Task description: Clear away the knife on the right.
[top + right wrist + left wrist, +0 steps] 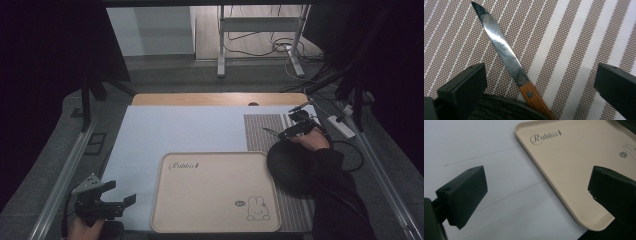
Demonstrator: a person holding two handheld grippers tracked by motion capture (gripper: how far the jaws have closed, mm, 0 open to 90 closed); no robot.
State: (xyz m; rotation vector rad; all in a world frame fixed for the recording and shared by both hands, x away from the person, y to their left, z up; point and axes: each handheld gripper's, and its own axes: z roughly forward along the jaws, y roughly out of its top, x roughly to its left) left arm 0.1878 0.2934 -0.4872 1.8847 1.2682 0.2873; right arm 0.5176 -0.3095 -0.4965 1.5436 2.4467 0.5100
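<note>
A knife (503,49) with a serrated steel blade and a wooden handle (533,97) lies on the brown striped placemat (574,37), its handle resting on the rim of a black plate (501,110). My right gripper (539,80) is open, one jaw on each side of the handle, touching nothing. In the high view the right gripper (288,132) sits at the plate's (290,167) far edge, with the knife (270,131) pointing left. My left gripper (121,195) is open and holds nothing, low at the beige rabbit tray's (215,192) left side. The left gripper (537,187) hovers over the tray's edge (554,187).
A white sheet (190,130) covers the table under the tray and the placemat (262,130). The left gripper view shows the white sheet (486,150). A power strip (341,126) and cables lie at the right edge. A metal stand (260,30) is on the floor beyond.
</note>
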